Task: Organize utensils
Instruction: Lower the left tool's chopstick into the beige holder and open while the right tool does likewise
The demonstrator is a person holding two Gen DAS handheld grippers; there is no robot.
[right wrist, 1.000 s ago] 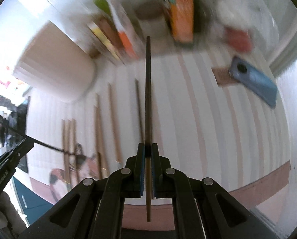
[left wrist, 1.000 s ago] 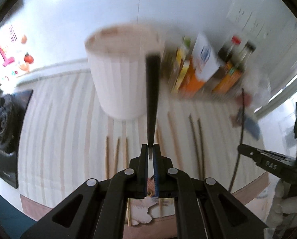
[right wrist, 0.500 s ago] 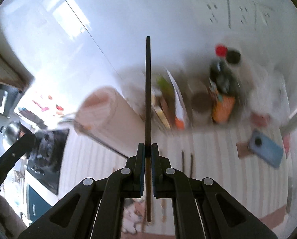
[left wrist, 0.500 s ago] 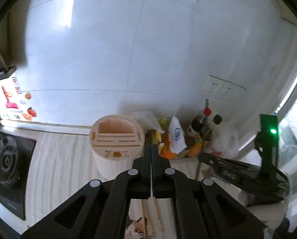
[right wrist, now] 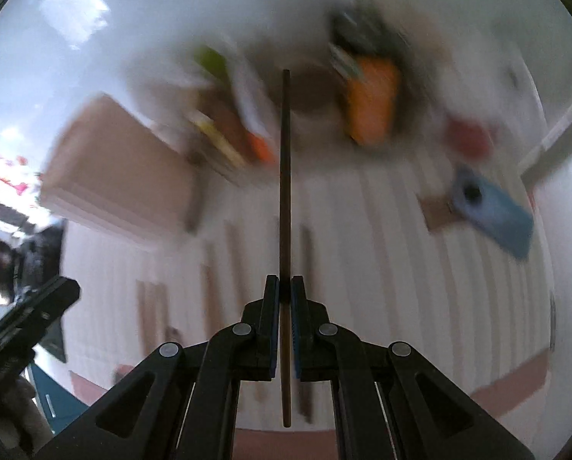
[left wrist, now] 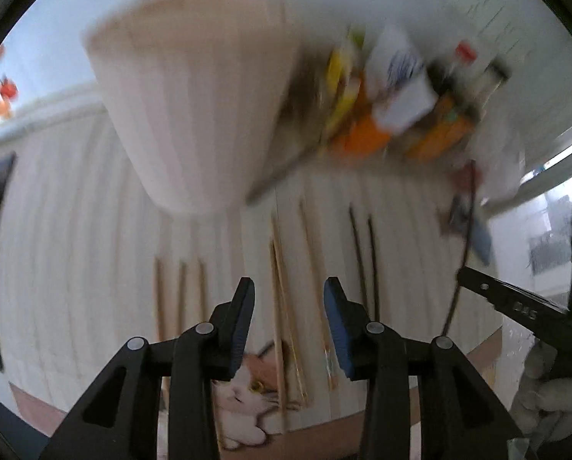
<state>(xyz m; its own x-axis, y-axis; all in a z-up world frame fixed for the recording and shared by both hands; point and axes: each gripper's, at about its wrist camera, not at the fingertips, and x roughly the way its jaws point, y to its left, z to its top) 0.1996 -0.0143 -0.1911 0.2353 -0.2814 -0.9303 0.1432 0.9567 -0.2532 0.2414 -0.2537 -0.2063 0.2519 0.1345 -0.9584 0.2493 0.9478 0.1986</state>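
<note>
Centrally, a dark chopstick [right wrist: 286, 191] is clamped upright in the right gripper [right wrist: 285, 299], presumably bound for the holder [left wrist: 194, 96] standing on the tabletop [left wrist: 75, 268]. Left gripper [left wrist: 289, 306]: jaws wide and empty above the remaining chopsticks [left wrist: 282, 287], likely ready for another.

L gripper [left wrist: 289, 306] now open & empty — its dark chopstick gone; both cams tipped back toward counter.
</note>
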